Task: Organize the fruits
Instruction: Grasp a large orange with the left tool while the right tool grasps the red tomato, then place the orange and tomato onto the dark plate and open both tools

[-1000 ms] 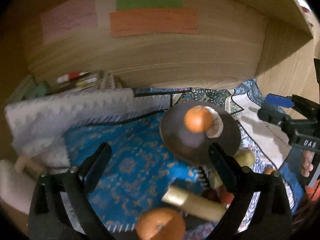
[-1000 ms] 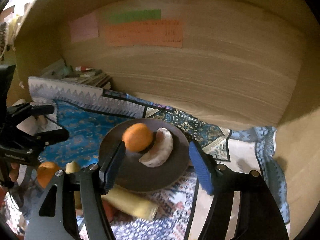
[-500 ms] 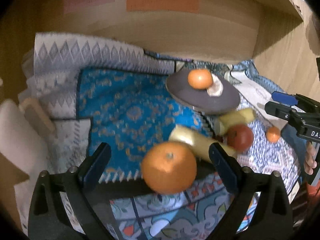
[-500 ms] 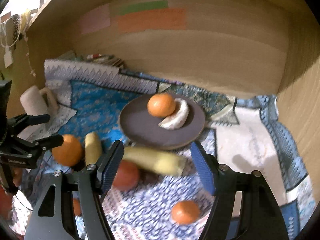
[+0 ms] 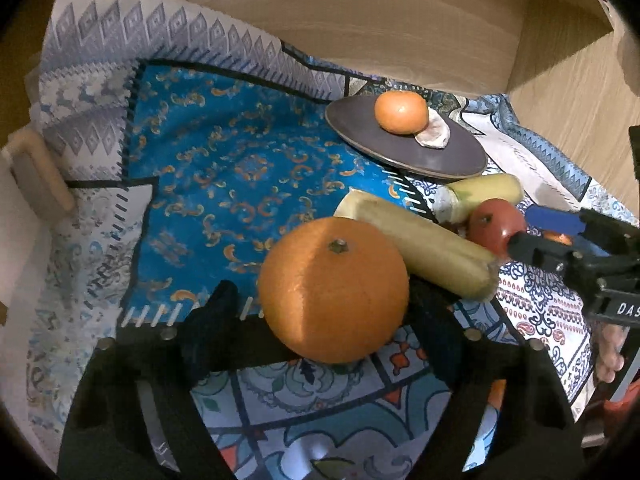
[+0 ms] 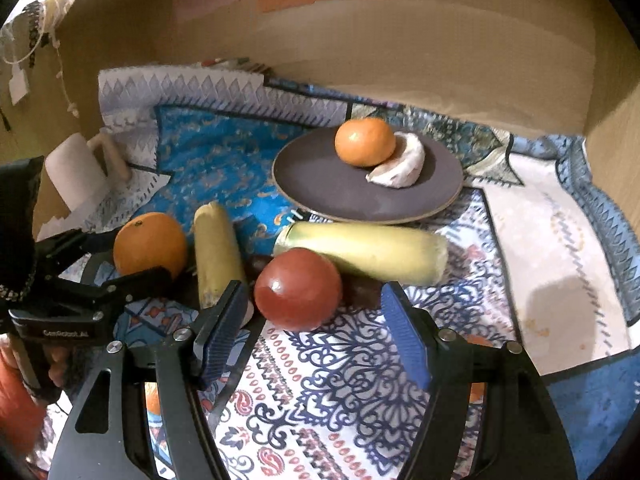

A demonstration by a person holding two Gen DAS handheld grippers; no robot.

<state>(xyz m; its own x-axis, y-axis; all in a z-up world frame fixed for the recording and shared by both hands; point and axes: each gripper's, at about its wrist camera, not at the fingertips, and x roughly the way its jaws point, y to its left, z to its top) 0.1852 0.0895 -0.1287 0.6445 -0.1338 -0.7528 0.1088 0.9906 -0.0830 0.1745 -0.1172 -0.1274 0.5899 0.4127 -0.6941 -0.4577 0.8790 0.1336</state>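
Orange fruit fills the left wrist view: a large orange (image 5: pixel 333 290) sits on the patterned cloth (image 5: pixel 240 168) between the black fingers of the left gripper (image 5: pixel 328 312), whose jaws have just been closing. A gap shows beside the left pad; whether the right pad touches the peel cannot be told. At two o'clock from the orange lies a yellow corn cob (image 5: pixel 416 246), and beyond it a dark plate (image 5: pixel 400 148) carrying a mandarin (image 5: pixel 401 112) and a pale peeled segment (image 5: pixel 433 135).

The right gripper (image 6: pixel 316 328) stands half spread — its blue pads (image 6: pixel 222 332) flank a red tomato (image 6: pixel 298 289) without pressing it. A second cob (image 6: pixel 364 252) rests at one o'clock from the tomato, near the plate's rim.
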